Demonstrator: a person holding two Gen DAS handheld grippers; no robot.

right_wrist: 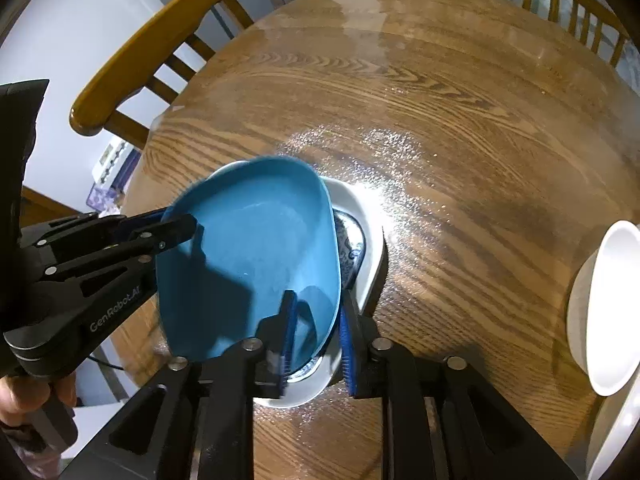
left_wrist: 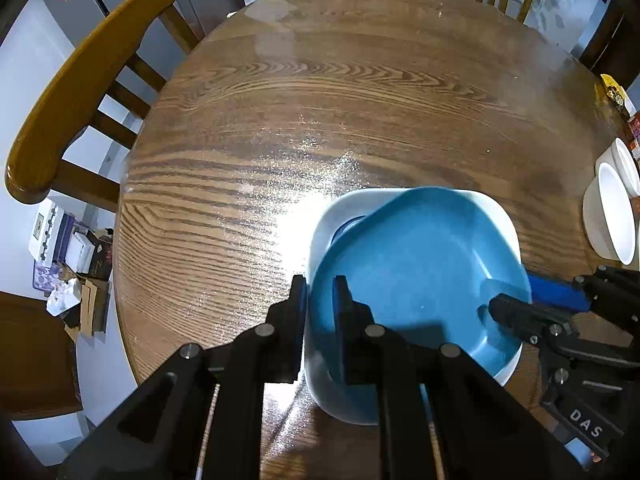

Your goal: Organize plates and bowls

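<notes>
Patterned dish (right_wrist: 354, 248) mostly hidden — white bowls (left_wrist: 610, 216) cut off at edge

In the left wrist view the stack of dishes (left_wrist: 416, 280) sits on the table (left_wrist: 320, 120) at lower centre — a plate (left_wrist: 420, 272) on top of a dish (left_wrist: 344, 216), perhaps with another between. Two bowls (left_wrist: 612, 204) stand at the right edge, well apart. A chair (left_wrist: 80, 92) stands behind the table's upper-left rim.
</notes>
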